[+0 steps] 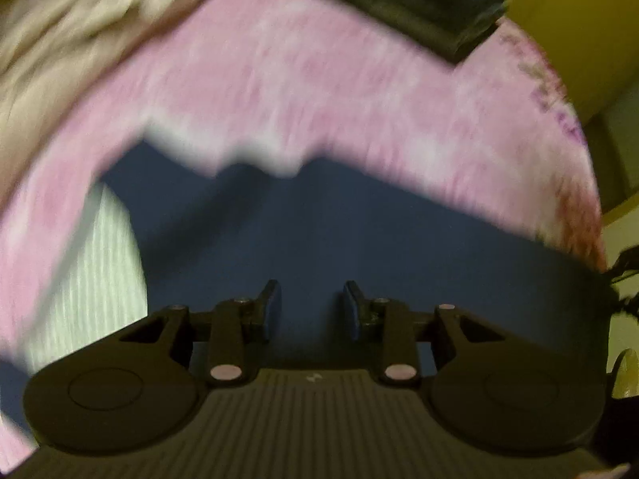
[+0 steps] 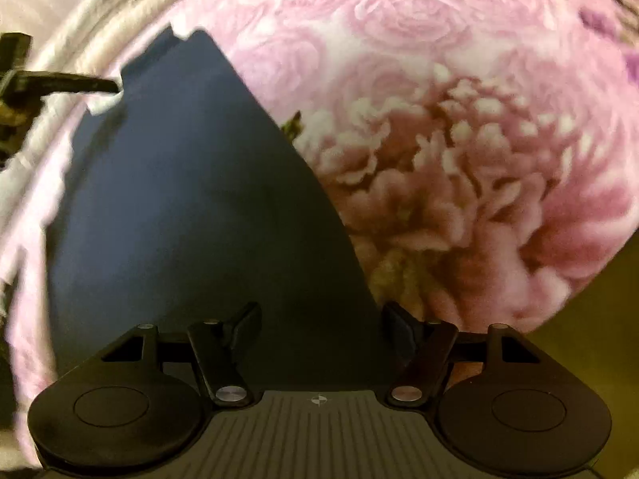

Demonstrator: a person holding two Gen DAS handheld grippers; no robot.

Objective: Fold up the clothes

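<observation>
Cloth, soft navy garment [image 2: 191,207] on the floral bedspread [image 2: 459,139], looks limp (best pinched at a corner), left gripper [image 1: 312,311] narrowly parted, right gripper [image 2: 319,329] wide, both empty

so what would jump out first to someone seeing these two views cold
The big pink floral bedspread fills most of both views, its large rose print sharpest in the right wrist view. On it lies a flat navy garment, spread beneath both open grippers, the left gripper and the right gripper, neither holding anything. A folded dark stack sits at the far edge of the bed in the left wrist view.
</observation>
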